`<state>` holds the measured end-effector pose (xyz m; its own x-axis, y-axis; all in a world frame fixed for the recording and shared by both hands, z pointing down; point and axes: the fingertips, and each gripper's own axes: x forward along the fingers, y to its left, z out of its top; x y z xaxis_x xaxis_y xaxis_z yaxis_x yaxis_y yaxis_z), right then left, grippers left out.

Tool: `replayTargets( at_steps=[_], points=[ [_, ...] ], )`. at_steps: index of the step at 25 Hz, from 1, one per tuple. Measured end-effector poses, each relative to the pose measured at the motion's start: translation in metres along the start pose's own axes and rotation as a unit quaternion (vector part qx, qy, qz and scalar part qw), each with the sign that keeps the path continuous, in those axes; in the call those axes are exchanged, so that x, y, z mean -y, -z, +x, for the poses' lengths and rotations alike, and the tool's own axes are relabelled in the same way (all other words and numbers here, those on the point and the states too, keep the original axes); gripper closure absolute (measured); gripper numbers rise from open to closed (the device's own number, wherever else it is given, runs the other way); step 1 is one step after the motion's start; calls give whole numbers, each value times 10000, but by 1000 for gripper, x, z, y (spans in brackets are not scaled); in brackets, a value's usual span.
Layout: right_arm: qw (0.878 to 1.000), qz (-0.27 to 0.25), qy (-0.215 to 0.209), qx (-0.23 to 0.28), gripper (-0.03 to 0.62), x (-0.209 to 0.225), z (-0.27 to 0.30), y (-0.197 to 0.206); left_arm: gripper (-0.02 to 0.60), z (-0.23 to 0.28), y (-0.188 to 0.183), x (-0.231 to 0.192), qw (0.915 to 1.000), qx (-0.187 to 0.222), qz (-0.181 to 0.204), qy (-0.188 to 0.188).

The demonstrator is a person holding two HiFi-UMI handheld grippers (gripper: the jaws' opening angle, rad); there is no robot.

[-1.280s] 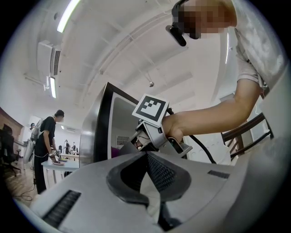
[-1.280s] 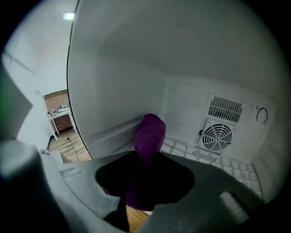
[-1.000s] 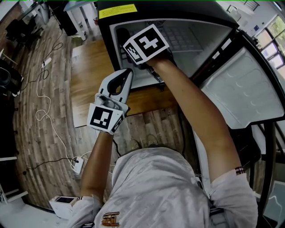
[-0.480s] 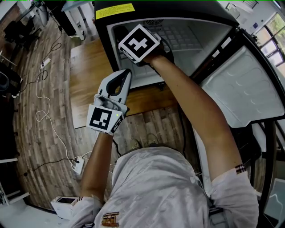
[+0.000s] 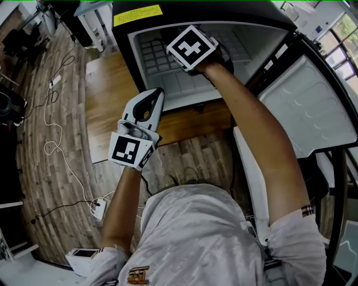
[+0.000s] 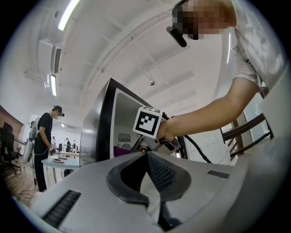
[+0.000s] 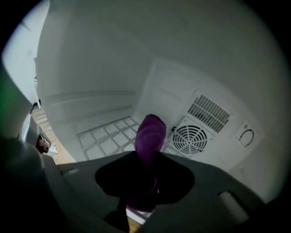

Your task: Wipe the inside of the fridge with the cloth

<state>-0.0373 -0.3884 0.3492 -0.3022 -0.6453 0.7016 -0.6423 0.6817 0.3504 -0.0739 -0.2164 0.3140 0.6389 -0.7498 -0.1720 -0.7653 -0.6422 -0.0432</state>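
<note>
Over the last second the right gripper (image 7: pixel 146 168) travels across the open fridge (image 5: pixel 224 12). In the head view its marker cube sits near the left inner wall a moment ago and now stands further right, toward the middle of the cavity, over the wire shelf (image 5: pixel 159 58). That reads as one sideways wiping stroke from left to right, so the task looks to be under way, not starting or ending. The right gripper's jaws are clamped on the purple cloth (image 7: pixel 150 134), which rises in a folded tongue beyond the tips and points at the far back wall, just left of the round fan grille (image 7: pixel 195 139). Whether the cloth actually presses on the wall or the shelf cannot be told from here; it may be riding just off the surface. The left gripper (image 6: pixel 147 155) has barely shifted. It hangs outside the fridge, near and to the left, over the wooden platform (image 5: pixel 112 89), with its jaws together and nothing between them, taking no part in the wipe. The door (image 5: pixel 307 106) stands wide open at the right. The right half of the interior likely remains to be wiped, so the stroke probably needs to carry on that way.
</note>
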Motion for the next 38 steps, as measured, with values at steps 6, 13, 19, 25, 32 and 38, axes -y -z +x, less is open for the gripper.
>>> replayTargets(
  at_steps=[6, 13, 19, 25, 32, 38],
  points=[
    [9993, 88, 319, -197, 480, 37, -7, 27, 581, 5, 1, 6, 10000, 2, -14, 67],
    [9966, 140, 682, -440, 480, 72, -18, 59, 581, 9, 4, 10, 9999, -37, -10, 132],
    [9934, 36, 1007, -554, 480, 99, -22, 79, 581, 14, 4, 16, 9998, -60, 6, 207],
    [9897, 10, 1256, -683, 480, 121, -27, 94, 581, 16, 5, 20, 9996, -72, 14, 256],
    [9849, 86, 1512, -834, 480, 132, -35, 106, 581, 20, 5, 24, 9995, -57, 14, 305],
    [9813, -18, 1752, -798, 480, 135, -35, 107, 581, 25, 5, 27, 9995, -59, 9, 326]
  ],
)
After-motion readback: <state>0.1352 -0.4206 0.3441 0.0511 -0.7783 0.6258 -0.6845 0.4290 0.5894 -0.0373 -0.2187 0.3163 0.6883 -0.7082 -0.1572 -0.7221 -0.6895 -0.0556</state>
